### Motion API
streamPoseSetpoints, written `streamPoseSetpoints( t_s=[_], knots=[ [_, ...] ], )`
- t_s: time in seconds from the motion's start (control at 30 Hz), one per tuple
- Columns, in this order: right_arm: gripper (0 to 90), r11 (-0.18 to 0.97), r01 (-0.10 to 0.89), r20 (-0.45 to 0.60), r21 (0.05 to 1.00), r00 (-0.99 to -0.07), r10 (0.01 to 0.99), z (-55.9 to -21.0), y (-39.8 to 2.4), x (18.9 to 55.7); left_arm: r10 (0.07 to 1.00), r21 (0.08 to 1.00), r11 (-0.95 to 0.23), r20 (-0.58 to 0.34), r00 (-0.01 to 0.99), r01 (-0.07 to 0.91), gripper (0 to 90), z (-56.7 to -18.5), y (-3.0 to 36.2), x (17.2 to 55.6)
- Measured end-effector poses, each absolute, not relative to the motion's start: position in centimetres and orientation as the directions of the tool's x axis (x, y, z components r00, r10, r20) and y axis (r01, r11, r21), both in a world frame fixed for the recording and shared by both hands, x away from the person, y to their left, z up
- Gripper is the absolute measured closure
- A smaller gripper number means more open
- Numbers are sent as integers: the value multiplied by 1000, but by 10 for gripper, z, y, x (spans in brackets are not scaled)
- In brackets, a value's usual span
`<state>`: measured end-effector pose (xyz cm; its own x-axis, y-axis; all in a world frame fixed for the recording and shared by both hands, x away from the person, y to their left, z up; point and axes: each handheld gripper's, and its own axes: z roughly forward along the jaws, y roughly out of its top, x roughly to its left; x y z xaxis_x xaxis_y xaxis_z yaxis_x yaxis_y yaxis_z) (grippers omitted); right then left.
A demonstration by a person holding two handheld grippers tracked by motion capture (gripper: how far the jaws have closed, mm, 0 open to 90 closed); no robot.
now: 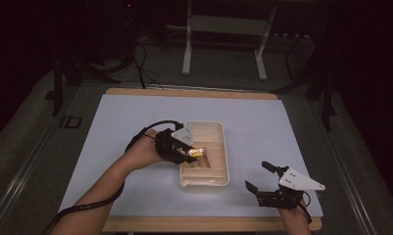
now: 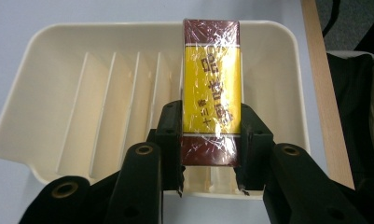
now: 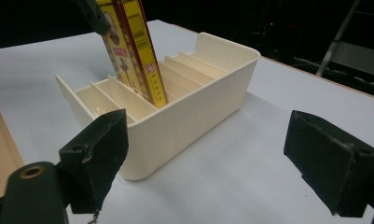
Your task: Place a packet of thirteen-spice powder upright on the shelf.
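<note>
Over the tray (image 1: pixel 218 179), at twelve o'clock from the left gripper (image 2: pixel 211 140), the clamped box (image 2: pixel 211 88) stands on end above a slot; the right gripper (image 1: pixel 266 176) rests with jaws apart.

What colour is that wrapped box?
Yellow with dark red ends, the plastic-wrapped flat box; clearest in the left gripper view.

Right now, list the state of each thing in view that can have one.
left gripper: shut on the yellow box
yellow box: wrapped in film, held upright, lower end inside the tray
tray: upright on the table, its other slots empty
right gripper: open, holding nothing
</note>
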<state>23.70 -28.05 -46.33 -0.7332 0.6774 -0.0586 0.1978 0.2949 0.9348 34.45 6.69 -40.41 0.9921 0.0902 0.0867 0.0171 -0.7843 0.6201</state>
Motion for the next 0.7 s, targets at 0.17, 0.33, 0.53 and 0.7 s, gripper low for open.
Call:
streamPoseSetpoints(
  t_s=[0.17,0.33,0.53,0.7],
  knots=[
    [138,293,197,-58,936,-734,677,-463,-280,237,84,613,-790,73,994,22,678,-409,63,347],
    [138,295,196,-59,935,-734,676,-463,-280,236,83,613,-789,43,996,39,678,-418,59,354],
    [138,294,197,-58,935,-734,676,-463,-281,237,84,619,-783,5,996,63,677,-428,57,361],
    [138,294,196,-58,936,-735,676,-463,-280,237,91,634,-768,-23,996,85,678,-434,55,365]
  ],
)
